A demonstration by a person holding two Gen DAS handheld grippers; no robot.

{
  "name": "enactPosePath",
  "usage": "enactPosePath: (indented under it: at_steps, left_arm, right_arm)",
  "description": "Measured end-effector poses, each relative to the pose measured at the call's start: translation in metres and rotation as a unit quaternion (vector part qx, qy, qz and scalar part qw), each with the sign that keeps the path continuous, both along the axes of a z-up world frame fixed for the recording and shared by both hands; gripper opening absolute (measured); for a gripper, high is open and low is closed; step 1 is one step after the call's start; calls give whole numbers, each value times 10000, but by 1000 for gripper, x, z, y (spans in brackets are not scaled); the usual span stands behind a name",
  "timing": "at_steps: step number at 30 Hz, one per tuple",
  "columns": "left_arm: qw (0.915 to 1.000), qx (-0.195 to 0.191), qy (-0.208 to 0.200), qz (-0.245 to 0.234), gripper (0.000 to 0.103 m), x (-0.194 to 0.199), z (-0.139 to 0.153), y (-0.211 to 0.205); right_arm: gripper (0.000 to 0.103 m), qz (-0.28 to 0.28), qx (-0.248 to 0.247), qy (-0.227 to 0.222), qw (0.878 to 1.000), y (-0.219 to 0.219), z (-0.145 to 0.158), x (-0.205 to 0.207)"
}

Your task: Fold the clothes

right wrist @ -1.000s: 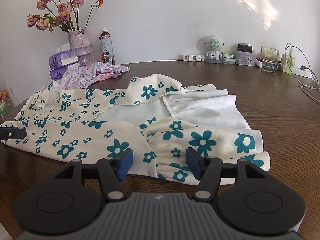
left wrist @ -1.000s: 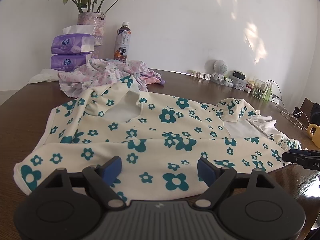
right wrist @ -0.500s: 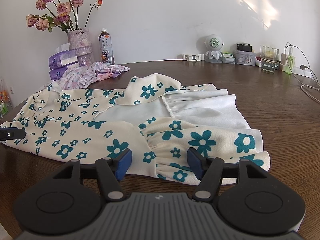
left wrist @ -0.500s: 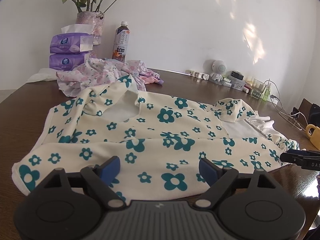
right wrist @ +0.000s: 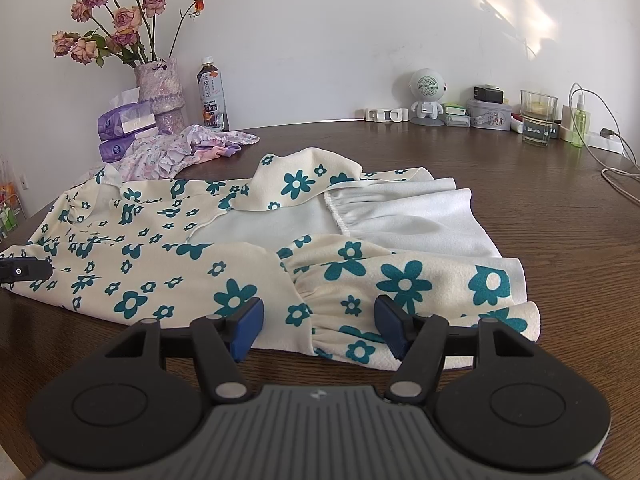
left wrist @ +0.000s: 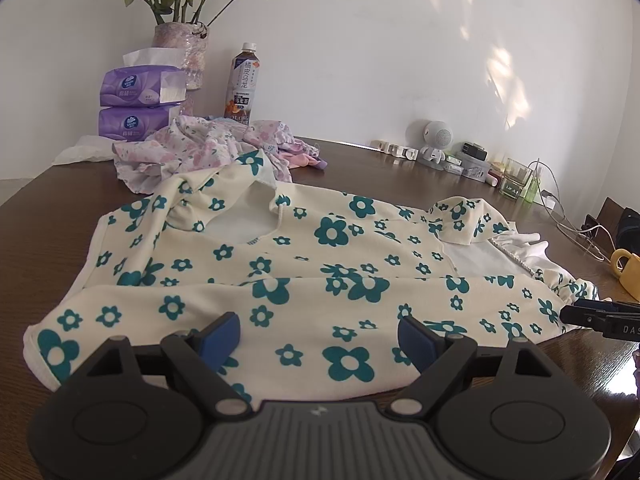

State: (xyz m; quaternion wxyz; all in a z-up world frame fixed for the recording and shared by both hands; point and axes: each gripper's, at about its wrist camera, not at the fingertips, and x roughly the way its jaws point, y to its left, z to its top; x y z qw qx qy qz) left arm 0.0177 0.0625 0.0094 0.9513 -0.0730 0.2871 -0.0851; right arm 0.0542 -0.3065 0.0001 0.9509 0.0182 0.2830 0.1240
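Note:
A cream dress with teal flowers [left wrist: 304, 272] lies spread lengthwise on the dark wooden table [left wrist: 48, 216], its near long edge folded over. My left gripper [left wrist: 320, 338] stands open just above the folded near edge at the collar end, nothing between its blue pads. In the right wrist view the same dress [right wrist: 192, 248] shows its ruffled hem end and white lining. My right gripper [right wrist: 318, 326] hovers open over the gathered hem seam. Each gripper's tip appears at the frame edge of the other view.
A crumpled pink floral garment [left wrist: 200, 152] lies behind the dress. Beyond it stand tissue packs [left wrist: 140, 104], a flower vase [left wrist: 180, 52] and a drink bottle [left wrist: 242, 84]. Small items, a glass [right wrist: 538, 120] and cables [right wrist: 616, 160] line the far right. A yellow mug [left wrist: 628, 272] sits at right.
Both grippers have eased back slightly and their jaws have spread a little wider. The dress has not moved.

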Motion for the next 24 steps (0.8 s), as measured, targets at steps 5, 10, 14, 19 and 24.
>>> enactPosePath:
  at_steps: [5, 10, 14, 19, 24]
  left_arm:
    - [10000, 2, 2, 1, 86, 0, 0, 0]
    - [10000, -7, 1, 1, 86, 0, 0, 0]
    - [10000, -32, -3, 0, 86, 0, 0, 0]
    - [10000, -41, -2, -4, 86, 0, 0, 1]
    - [10000, -49, -2, -7, 86, 0, 0, 1]
  right_arm:
    - [63, -4, -3, 0, 10000, 0, 0, 0]
    - [63, -7, -7, -1, 10000, 0, 0, 0]
    - [63, -6, -16, -1, 10000, 1, 0, 0]
    - [64, 5, -19, 5, 10000, 1, 0, 0]
    - [64, -7, -20, 4, 10000, 1, 0, -1]
